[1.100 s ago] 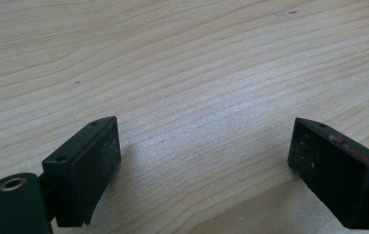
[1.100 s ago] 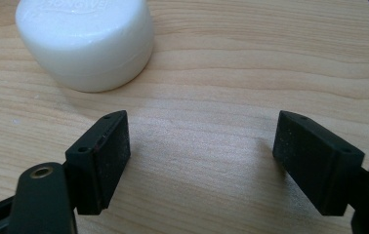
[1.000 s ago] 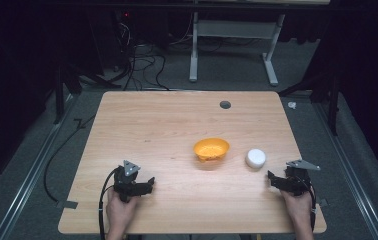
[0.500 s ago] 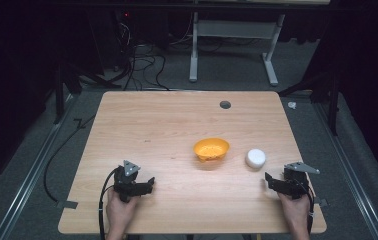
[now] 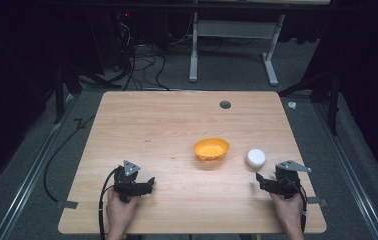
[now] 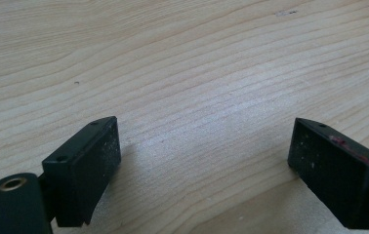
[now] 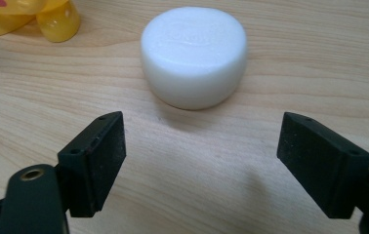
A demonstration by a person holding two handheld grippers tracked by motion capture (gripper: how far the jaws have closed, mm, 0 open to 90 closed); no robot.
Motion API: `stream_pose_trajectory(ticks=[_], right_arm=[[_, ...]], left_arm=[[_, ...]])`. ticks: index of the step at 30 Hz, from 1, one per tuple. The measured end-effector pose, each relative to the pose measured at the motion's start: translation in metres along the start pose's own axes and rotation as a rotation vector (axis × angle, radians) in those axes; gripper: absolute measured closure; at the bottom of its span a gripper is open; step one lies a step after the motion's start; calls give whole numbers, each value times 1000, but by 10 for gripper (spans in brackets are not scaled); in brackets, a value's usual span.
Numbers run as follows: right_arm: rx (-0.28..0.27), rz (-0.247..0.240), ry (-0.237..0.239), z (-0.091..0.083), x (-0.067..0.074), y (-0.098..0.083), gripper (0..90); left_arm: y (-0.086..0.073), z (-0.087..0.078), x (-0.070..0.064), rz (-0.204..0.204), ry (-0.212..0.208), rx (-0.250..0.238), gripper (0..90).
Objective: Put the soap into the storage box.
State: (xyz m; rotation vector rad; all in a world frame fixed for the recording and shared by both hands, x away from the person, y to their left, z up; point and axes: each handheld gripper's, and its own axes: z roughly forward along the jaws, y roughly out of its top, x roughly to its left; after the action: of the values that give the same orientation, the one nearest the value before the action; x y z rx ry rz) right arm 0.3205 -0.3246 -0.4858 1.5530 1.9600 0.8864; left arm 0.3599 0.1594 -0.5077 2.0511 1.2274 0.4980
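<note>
A white round puck [image 5: 255,158] lies on the wooden table [image 5: 152,125], right of an orange bowl [image 5: 211,149]. My right gripper [image 5: 258,181] sits just in front of the puck, held near the table's right front corner. In the right gripper view the puck [image 7: 194,53] lies a short way beyond my right gripper [image 7: 202,165], whose jaws have just been opening and stand wide with nothing between them. The orange bowl [image 7: 26,17] shows at that view's top left. My left gripper [image 5: 149,182] rests low at the front left. It [image 6: 204,165] is open over bare wood.
A dark round grommet [image 5: 225,104] is set in the table near its far edge. Behind the table stands a white metal frame [image 5: 232,30], with cables [image 5: 137,65] on the floor. Black cables trail from both grippers toward the table's front edge.
My right gripper has shifted a little to the left, closer to the white puck. The left gripper, bowl and puck have kept still.
</note>
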Motion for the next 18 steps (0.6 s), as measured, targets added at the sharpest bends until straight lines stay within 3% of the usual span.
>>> stream_pose_trajectory(ticks=[18], right_arm=[[6, -13, 1, 24, 10, 26, 141]], left_arm=[[0, 0, 0, 1, -1, 0, 123]])
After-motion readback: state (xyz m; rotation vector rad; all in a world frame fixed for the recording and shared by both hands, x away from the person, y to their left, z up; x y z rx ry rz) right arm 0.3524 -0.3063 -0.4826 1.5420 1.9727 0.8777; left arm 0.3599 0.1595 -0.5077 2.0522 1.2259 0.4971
